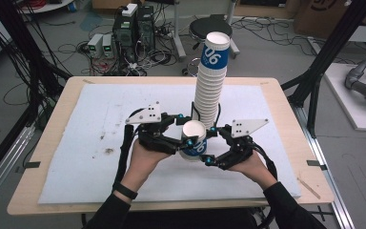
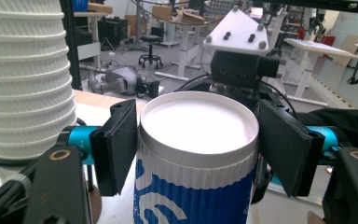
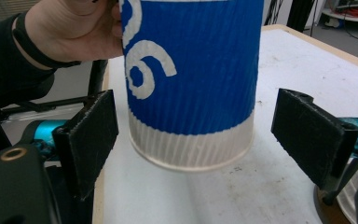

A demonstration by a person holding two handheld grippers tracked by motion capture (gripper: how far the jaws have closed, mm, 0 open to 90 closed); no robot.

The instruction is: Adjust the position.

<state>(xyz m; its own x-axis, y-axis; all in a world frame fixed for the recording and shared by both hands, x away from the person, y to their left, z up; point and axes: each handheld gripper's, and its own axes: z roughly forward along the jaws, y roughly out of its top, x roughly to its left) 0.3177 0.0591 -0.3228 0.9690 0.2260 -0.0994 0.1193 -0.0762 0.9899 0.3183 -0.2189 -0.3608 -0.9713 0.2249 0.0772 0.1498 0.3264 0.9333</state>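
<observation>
A single blue-and-white paper cup (image 1: 194,138) hangs just above the white mat, upright, in front of a tall stack of white ribbed cups (image 1: 209,86). My left gripper (image 1: 188,138) comes in from the left and is shut on the cup (image 2: 196,177) just below its rim, one pad (image 2: 116,144) against each side. My right gripper (image 1: 209,146) comes in from the right, open. Its pads (image 3: 91,140) flank the lower part of the cup (image 3: 191,70) with a gap on both sides. The stack (image 2: 23,79) rises close on the left in the left gripper view.
A white mat (image 1: 100,143) covers most of the wooden table (image 1: 66,95). Beyond the far edge the floor holds computer boxes (image 1: 133,28), cables and a black stool (image 1: 209,26). Black frame posts (image 1: 324,62) stand at the right.
</observation>
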